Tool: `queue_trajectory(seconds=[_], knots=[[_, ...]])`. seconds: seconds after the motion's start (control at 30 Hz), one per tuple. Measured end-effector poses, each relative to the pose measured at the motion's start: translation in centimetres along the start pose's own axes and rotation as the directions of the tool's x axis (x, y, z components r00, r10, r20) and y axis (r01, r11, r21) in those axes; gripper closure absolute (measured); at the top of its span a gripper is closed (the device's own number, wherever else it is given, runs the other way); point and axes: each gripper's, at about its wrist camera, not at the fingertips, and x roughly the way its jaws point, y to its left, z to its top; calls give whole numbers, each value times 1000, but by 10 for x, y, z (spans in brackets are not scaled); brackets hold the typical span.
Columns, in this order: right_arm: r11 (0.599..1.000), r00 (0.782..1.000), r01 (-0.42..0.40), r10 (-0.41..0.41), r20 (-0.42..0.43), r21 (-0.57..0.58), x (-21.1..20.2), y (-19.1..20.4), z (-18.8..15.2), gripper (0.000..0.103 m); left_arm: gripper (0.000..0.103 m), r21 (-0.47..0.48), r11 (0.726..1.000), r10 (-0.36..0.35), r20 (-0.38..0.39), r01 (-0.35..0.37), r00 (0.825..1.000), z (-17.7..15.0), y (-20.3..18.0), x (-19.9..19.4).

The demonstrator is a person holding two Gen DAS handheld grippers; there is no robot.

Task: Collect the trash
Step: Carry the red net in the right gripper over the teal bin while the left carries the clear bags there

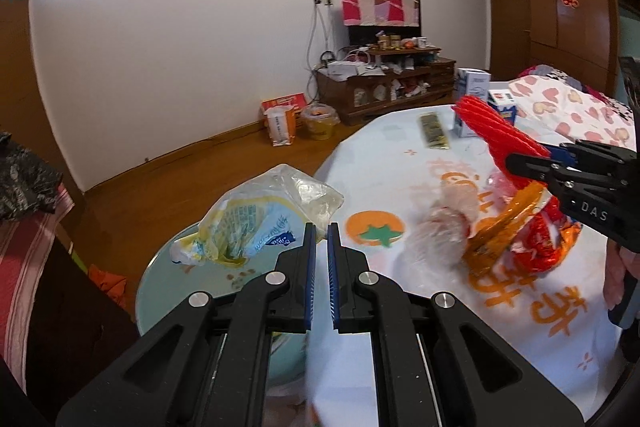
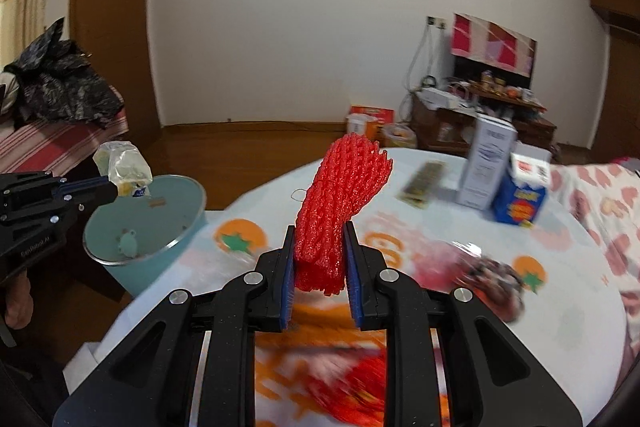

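Note:
My left gripper (image 1: 322, 227) is shut on a crumpled clear and yellow plastic bag (image 1: 256, 223), pinching its edge. The bag hangs over the teal bin (image 1: 154, 267) beside the table. From the right wrist view the same bag (image 2: 124, 171) sits at the left gripper's (image 2: 112, 189) tips, above the bin (image 2: 160, 211). My right gripper (image 2: 318, 227) is shut on a red foam net sleeve (image 2: 344, 187), which stands up between the pads over the table. In the left wrist view the right gripper (image 1: 532, 157) holds the net (image 1: 492, 127) at the right.
The round table (image 1: 360, 163) has a white cloth with orange prints. On it lie clear wrap (image 1: 440, 227), orange and red wrappers (image 1: 532, 239), a dark flat packet (image 2: 424, 183), a white box (image 2: 490, 163), a blue carton (image 2: 524, 195) and a heart-print blanket (image 2: 600, 211). A striped bed (image 2: 48, 147) stands at the left.

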Motion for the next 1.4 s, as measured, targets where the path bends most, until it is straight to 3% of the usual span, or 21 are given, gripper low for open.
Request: queue_trajectory(seconds=[0.63, 1.4], knots=[[986, 992, -129, 129, -14, -109, 51, 76, 26, 80, 97, -106, 987, 119, -46, -124, 992, -23, 59, -5], [953, 975, -224, 219, -48, -204, 82, 137, 37, 80, 97, -169, 967, 185, -56, -192, 981, -39, 97, -17]])
